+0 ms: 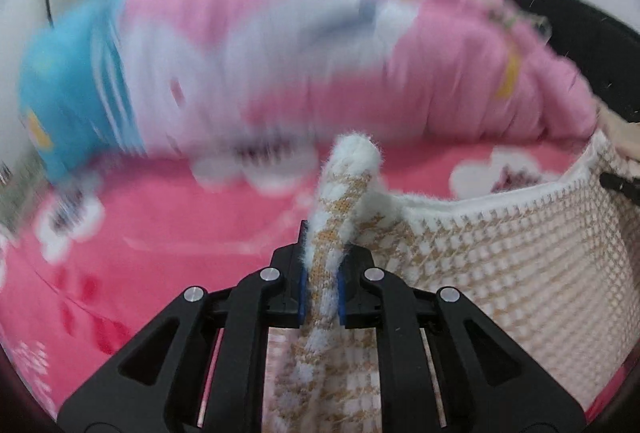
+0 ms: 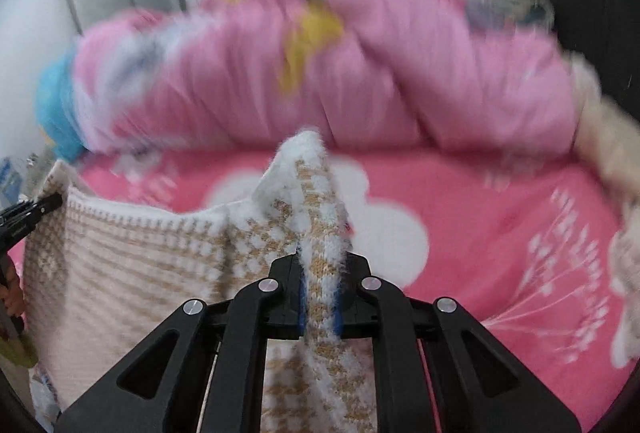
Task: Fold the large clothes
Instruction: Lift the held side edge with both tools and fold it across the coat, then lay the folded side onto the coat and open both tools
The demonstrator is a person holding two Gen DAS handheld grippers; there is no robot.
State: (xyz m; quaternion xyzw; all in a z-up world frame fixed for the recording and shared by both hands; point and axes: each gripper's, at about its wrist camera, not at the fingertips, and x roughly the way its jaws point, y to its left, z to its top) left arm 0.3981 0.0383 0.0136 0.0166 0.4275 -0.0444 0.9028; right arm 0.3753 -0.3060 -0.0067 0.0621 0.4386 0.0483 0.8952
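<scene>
A fuzzy white and tan houndstooth knit garment [image 1: 500, 257] hangs stretched between my two grippers above a pink bed. My left gripper [image 1: 322, 273] is shut on one bunched corner of it, which sticks up between the blue pads. My right gripper [image 2: 320, 277] is shut on the other corner of the garment [image 2: 132, 265]. The white-trimmed top edge runs taut from one gripper to the other. The right gripper's tip shows at the right edge of the left wrist view [image 1: 622, 183], and the left gripper's tip at the left edge of the right wrist view [image 2: 28, 213].
A pink bedsheet with white flower prints [image 2: 460, 217] lies below. A rolled pink, white and blue quilt [image 1: 304, 57] lies across the back of the bed. A cream fluffy item [image 2: 612, 137] sits at the right. A dark headboard [image 1: 592, 41] and white walls stand behind.
</scene>
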